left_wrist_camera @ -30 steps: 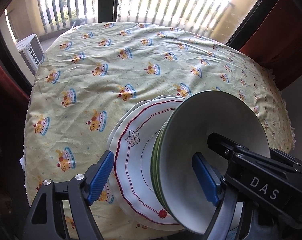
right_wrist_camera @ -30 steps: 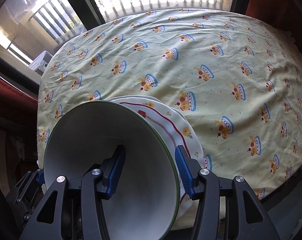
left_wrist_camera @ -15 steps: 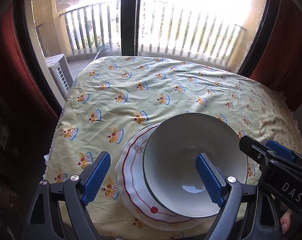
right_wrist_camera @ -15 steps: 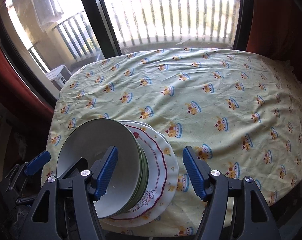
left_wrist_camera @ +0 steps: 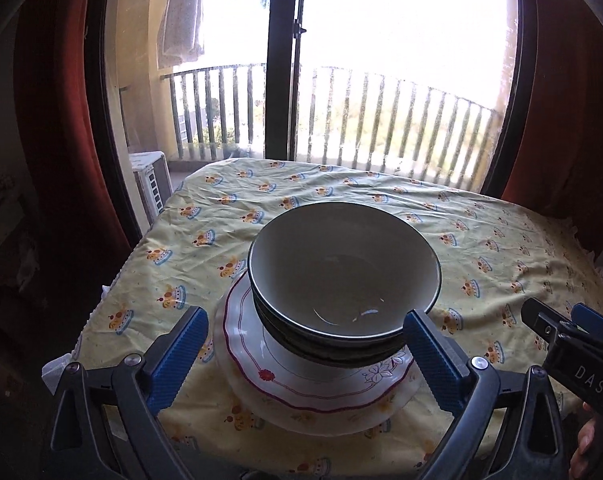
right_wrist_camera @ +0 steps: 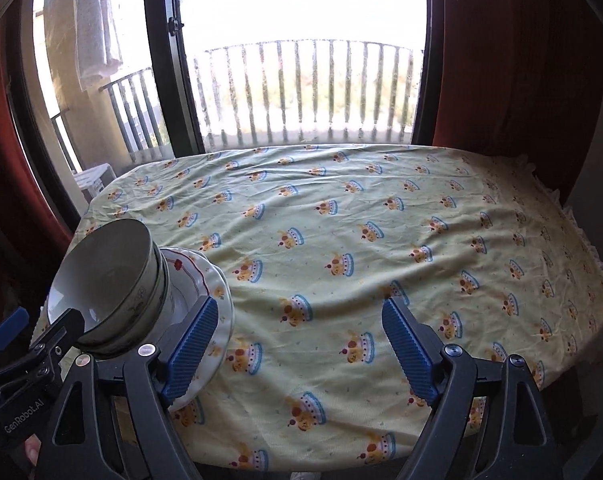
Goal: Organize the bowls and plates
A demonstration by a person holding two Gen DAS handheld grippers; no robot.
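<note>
1. Daylight floods through a tall window with a balcony railing behind it, and dark red curtains hang at the sides.
2. Below the window stands a table under a pale yellow tablecloth printed with small crowns.
3. Near the table's front left edge sits a stack of dishes: white plates with a scalloped red line and a flower on the top one's rim, lying flat on the cloth.
4. On those plates rests a stack of bowls, upright, nested one inside another. The top bowl has a dark rim and a white inside, and it holds nothing that I can see besides glints of light.
5. The left gripper is spread wide, its blue pads flanking the plates without touching the bowls; it holds nothing.
6. The right gripper is also parted wide and empty, hanging over bare cloth just right of the dishes, its left pad in front of the plate rim.
</note>
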